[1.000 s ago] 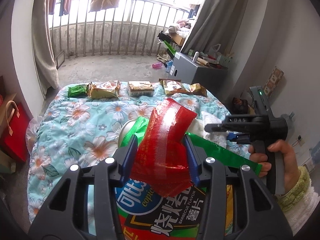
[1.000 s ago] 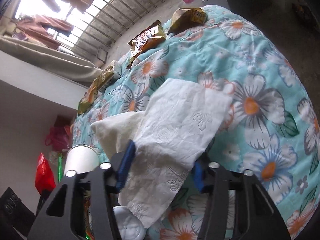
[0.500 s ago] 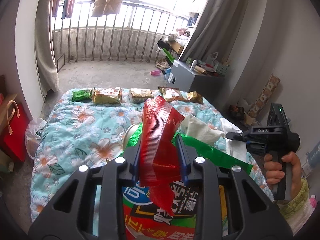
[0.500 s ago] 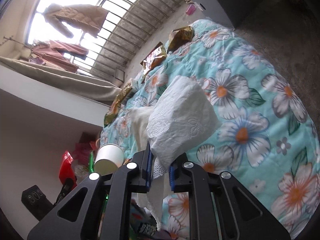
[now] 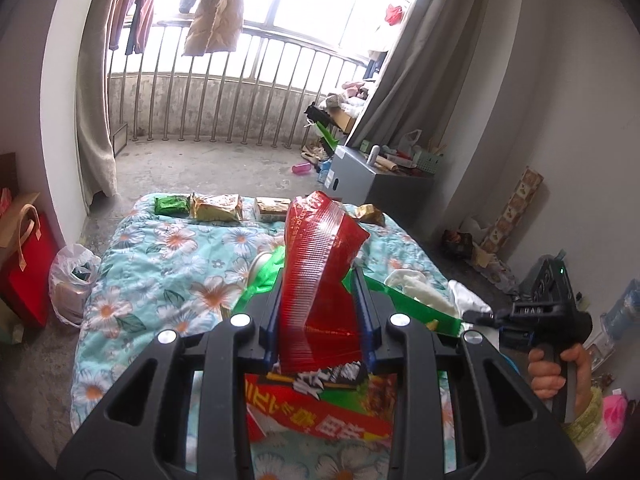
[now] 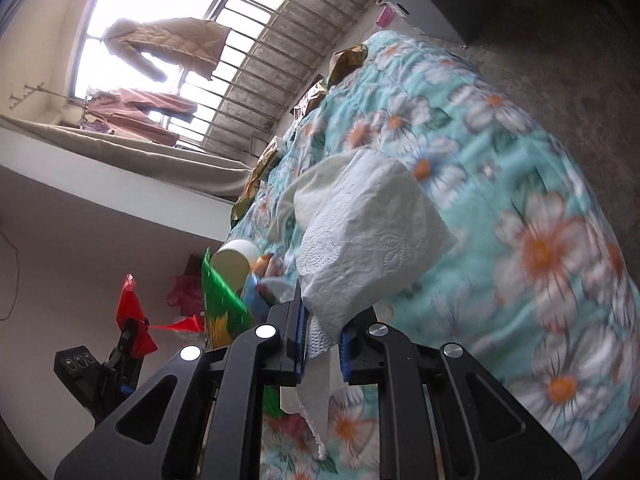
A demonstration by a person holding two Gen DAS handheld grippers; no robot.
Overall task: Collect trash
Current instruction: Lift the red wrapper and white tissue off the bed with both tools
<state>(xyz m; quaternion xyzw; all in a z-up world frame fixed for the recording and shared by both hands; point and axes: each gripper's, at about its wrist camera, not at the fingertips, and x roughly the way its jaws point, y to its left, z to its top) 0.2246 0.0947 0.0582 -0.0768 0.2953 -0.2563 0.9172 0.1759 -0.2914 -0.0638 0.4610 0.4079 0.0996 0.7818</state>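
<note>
The left gripper (image 5: 319, 316) is clamped on a red wrapper (image 5: 320, 264), lifted clear of the floral quilt (image 5: 168, 256). The right gripper (image 6: 321, 344) has a white tissue (image 6: 368, 248) pinched between its pads, its jaws easing slightly open. Two pieces are in hand; neither is binned. Outstanding on the quilt: a snack bag (image 5: 320, 408), a green wrapper (image 5: 412, 308), a paper cup (image 6: 234, 260) and packets (image 5: 216, 207) along the far edge (possibly not trash).

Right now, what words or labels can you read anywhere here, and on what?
"DAS", faint: on the body of the right gripper, whose jaws are opening with a tissue between them.
On the chip bag: Chinese characters, partly covered, unreadable.
On the red wrapper: print too small.
</note>
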